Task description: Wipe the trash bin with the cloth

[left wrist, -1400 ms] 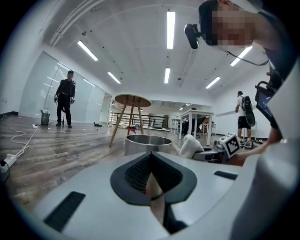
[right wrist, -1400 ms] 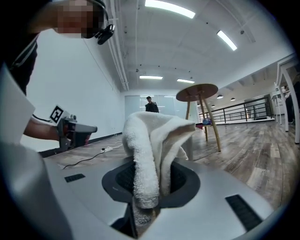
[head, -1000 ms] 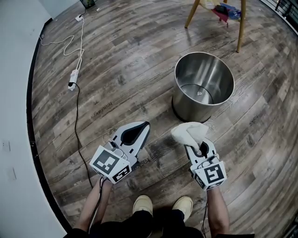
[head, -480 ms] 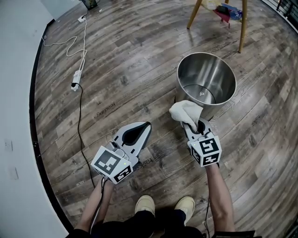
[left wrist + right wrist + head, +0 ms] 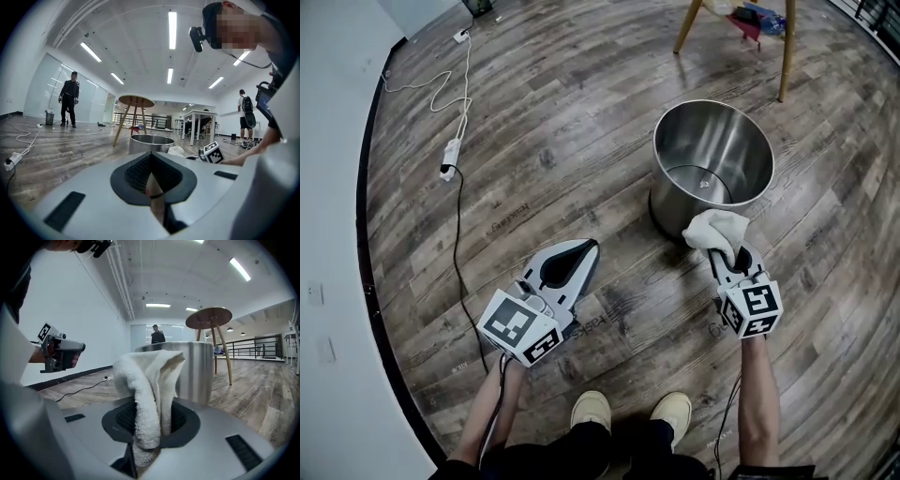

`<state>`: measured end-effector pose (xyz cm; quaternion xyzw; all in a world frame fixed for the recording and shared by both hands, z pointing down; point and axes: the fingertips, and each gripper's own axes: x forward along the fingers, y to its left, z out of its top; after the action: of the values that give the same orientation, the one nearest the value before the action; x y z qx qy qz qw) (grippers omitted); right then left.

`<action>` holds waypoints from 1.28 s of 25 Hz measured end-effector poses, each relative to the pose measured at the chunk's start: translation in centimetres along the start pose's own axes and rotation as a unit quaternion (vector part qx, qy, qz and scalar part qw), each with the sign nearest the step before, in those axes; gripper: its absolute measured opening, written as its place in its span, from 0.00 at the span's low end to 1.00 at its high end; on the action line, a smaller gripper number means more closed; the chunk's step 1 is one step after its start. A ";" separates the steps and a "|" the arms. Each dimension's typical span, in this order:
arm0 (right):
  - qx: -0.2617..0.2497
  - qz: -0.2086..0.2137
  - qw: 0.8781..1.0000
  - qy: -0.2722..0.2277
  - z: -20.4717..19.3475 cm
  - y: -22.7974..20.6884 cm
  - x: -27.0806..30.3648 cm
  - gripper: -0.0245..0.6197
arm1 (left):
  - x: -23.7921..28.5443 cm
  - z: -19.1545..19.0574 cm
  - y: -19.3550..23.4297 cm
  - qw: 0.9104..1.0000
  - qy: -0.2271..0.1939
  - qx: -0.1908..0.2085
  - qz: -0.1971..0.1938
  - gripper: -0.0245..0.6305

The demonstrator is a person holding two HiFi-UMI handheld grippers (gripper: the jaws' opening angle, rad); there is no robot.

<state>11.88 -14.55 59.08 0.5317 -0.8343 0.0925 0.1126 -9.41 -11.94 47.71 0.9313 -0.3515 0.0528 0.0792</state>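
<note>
The trash bin (image 5: 712, 167) is a round steel pail standing open on the wood floor; it also rises in the right gripper view as the trash bin (image 5: 199, 369). My right gripper (image 5: 729, 258) is shut on a bunched white cloth (image 5: 716, 231), which lies against the bin's near outer wall. In the right gripper view the cloth (image 5: 149, 394) stands up between the jaws. My left gripper (image 5: 574, 267) is shut and holds nothing, low over the floor left of the bin. The left gripper view shows the bin (image 5: 151, 142) ahead.
A wooden-legged stool (image 5: 737, 37) stands behind the bin. A white power strip with cable (image 5: 450, 150) trails along the floor at left beside the white wall (image 5: 328, 187). My shoes (image 5: 628, 412) are at the bottom. People stand far off in both gripper views.
My right gripper carried the cloth forward to the bin's near wall, then slid it right along the wall. The left gripper stayed about where it was.
</note>
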 end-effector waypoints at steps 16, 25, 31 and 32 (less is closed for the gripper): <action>0.037 -0.082 0.996 0.002 -1.6 -7.4 -2.5 0.17 | -0.3 0.0 0.0 1.000 -0.002 -0.001 -0.001 0.04; 0.065 -0.123 0.990 0.014 -2.7 -11.7 -2.2 0.17 | -0.3 0.0 -0.3 1.000 0.001 -0.002 -0.004 0.04; 0.061 -0.122 0.991 0.015 -2.6 -11.6 -2.6 0.17 | -0.5 0.2 -0.3 1.000 -0.003 -0.008 -0.005 0.04; 0.061 -0.121 0.991 0.013 -2.5 -11.4 -2.7 0.17 | -0.5 0.2 -0.3 1.000 -0.002 -0.005 -0.005 0.04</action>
<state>23.57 -16.28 61.14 0.6334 -0.7551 0.1359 0.1008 -9.58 -11.39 47.41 0.9326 -0.3477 0.0483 0.0835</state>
